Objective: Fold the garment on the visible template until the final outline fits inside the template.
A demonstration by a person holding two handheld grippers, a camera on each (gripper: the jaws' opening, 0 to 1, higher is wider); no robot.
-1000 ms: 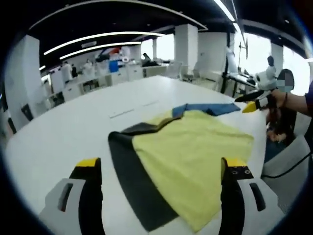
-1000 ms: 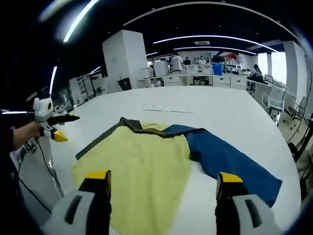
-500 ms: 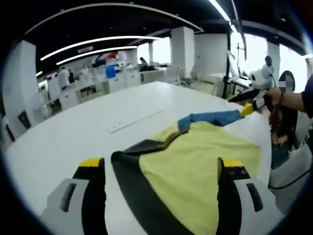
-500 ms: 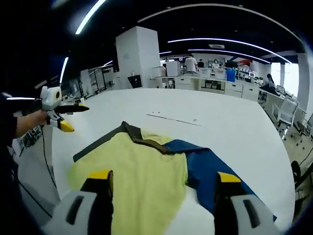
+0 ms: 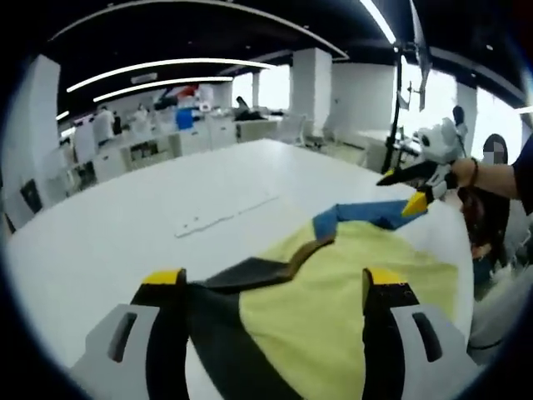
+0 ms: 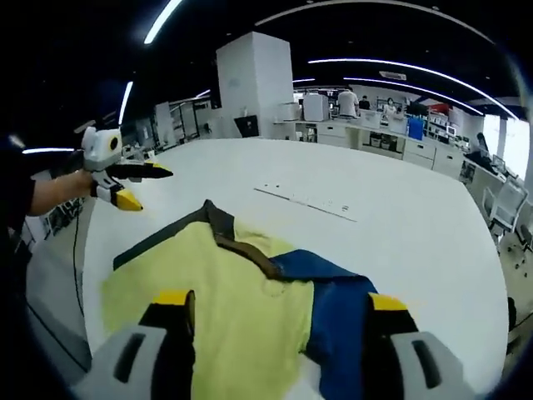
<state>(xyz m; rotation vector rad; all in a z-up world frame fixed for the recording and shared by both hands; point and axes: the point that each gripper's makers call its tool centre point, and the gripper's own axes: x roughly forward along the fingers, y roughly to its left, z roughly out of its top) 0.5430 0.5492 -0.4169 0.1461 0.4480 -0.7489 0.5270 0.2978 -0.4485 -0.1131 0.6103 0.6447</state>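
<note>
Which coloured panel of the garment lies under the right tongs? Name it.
The blue panel, at the right tongs; the yellow panel is in the middle, the dark panel on the far edge.

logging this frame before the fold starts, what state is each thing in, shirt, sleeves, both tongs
shirt: lying flat on the white table, yellow body spread out, not folded yet
blue sleeve: stretched out flat to the side
dark sleeve: stretched out flat to the other side
left tongs: open, above the shirt, holding nothing
right tongs: open, above the shirt, holding nothing
</note>
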